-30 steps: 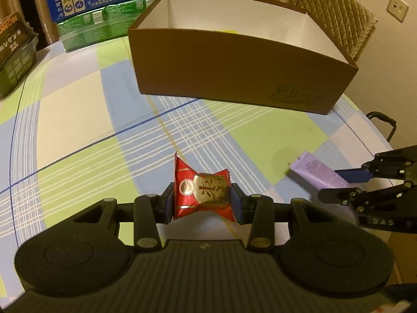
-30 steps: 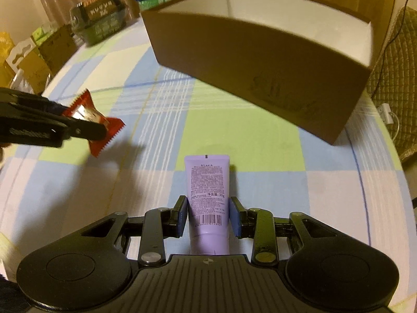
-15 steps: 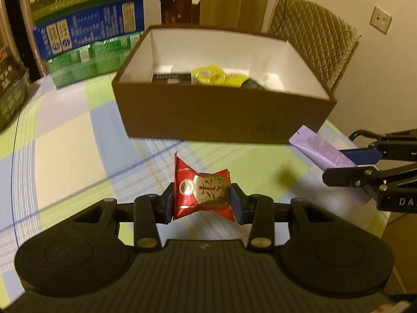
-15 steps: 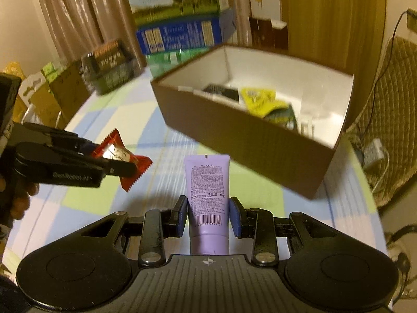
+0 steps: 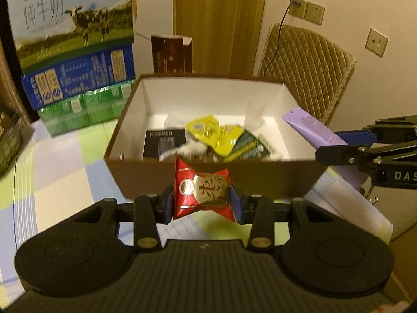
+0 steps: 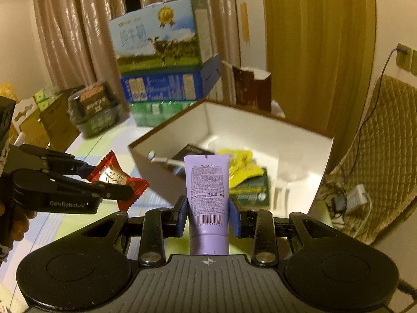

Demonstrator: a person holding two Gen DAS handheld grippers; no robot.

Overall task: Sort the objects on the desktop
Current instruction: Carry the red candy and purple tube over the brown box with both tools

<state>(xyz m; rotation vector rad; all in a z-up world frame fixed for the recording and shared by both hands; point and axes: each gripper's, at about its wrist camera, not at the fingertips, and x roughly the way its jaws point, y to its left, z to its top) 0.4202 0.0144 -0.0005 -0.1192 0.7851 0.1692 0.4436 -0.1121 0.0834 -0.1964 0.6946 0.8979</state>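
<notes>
My left gripper (image 5: 202, 200) is shut on a red and gold candy packet (image 5: 202, 191) and holds it in the air just before the near wall of the brown box (image 5: 208, 177). My right gripper (image 6: 208, 216) is shut on a purple tube (image 6: 207, 185) and holds it above the box's near right corner (image 6: 166, 180). The box is white inside and holds yellow and green sachets (image 5: 221, 137), a black packet (image 5: 163, 142) and other small items. Each gripper shows in the other's view: the right one (image 5: 338, 143) with the tube (image 5: 312, 127), the left one (image 6: 104, 182) with the candy (image 6: 117, 180).
Stacked milk cartons (image 5: 75, 52) stand behind the box at the left on the checked tablecloth (image 5: 52, 169). A dark snack box (image 6: 95, 108) sits further left. A quilted chair (image 5: 305, 62) stands behind the table's right edge. A small brown carton (image 5: 170, 53) is behind the box.
Both grippers have risen and moved toward the box with their loads. The box's inside has come into full view beneath them. Both grips are unchanged.
</notes>
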